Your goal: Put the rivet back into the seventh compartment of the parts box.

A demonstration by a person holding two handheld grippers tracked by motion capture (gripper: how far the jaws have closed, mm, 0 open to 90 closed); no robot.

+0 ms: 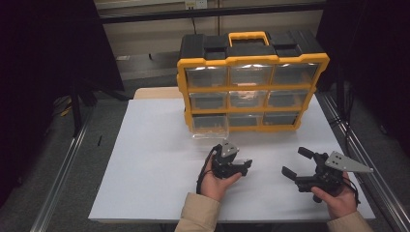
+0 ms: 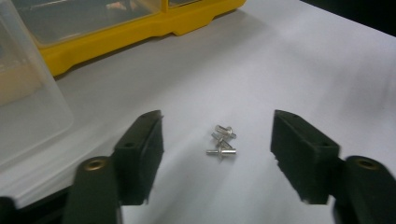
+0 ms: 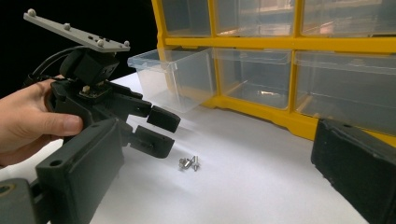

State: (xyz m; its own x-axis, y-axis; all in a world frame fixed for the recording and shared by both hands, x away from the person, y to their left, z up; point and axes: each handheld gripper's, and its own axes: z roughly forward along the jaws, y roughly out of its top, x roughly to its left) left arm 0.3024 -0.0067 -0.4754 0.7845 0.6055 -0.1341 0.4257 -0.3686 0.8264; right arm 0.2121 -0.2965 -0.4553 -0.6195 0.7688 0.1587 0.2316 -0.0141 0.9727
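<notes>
Three small metal screws: we see them lying loose in a tight cluster on the white table, touching one another.
Left gripper: we find its two black jaws standing apart, one on each side of the screws; the pads press on nothing.
Screws relative to left gripper: we place them in the gap between the jaws, roughly midway, clear of both pads, resting on the table.
Same relation, right gripper view: we see the left gripper tilted down over the table, the screws just beside and below its fingertips.
Left hand: we see it wrapped round the gripper body at the near edge of the table.
Right gripper: we see its jaws wide apart and empty, well apart from the screws, held in the right hand.
Clear drawer: we note it pulled out of the bottom-left slot of the yellow organiser, beyond the left gripper.
</notes>
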